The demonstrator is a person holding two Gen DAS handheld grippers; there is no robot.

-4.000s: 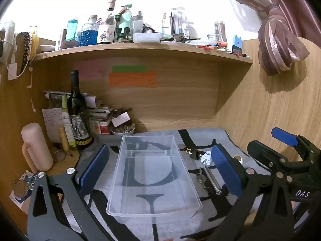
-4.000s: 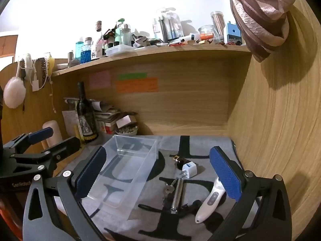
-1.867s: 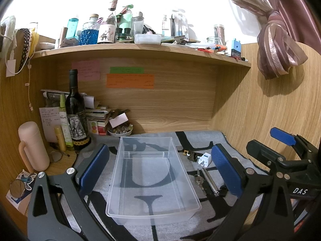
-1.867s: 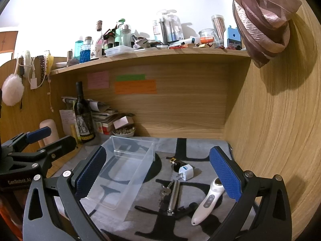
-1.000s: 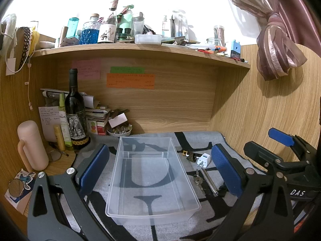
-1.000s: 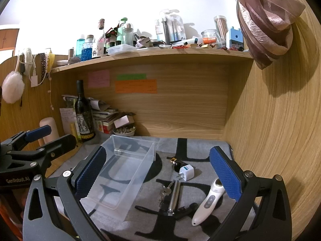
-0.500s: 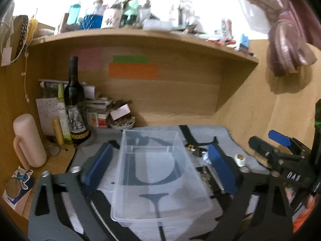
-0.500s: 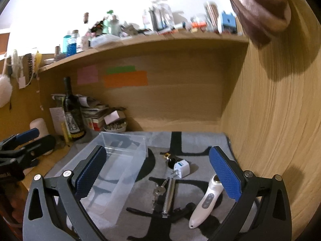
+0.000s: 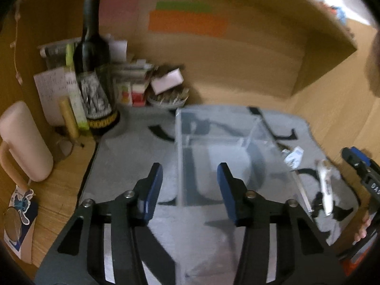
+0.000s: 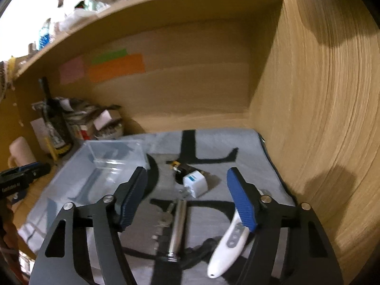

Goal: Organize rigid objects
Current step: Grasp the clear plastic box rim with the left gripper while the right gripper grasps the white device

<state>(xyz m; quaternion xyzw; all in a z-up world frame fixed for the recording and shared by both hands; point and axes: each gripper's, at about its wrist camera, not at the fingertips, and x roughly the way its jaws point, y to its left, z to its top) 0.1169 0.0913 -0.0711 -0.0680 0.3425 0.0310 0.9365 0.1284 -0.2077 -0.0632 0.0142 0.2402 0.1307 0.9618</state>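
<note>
Left gripper (image 9: 190,178) parted astride clear bin (image 9: 228,156) wall, right gripper (image 10: 187,197) spread above metal cylinder (image 10: 178,225), white charger (image 10: 196,184) at 12 o'clock.

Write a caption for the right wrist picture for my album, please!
Open right claw hovers over a white charger, metal tube and white handheld gadget.

**Clear plastic, brushed metal, woven cloth**

The bin (image 9: 213,156) is clear, glossy plastic; the mat (image 10: 213,140) beneath is matt grey cloth with black marks; the desk walls (image 10: 320,95) are wood-grain, satin; the tube (image 10: 178,228) and keys (image 10: 163,223) look metal, dully shiny; the plug (image 10: 196,184) and remote (image 10: 228,247) are smooth white plastic; the bottle (image 9: 93,71) is dark glossy glass with a paper label; the notes (image 9: 187,21) are matt paper.
</note>
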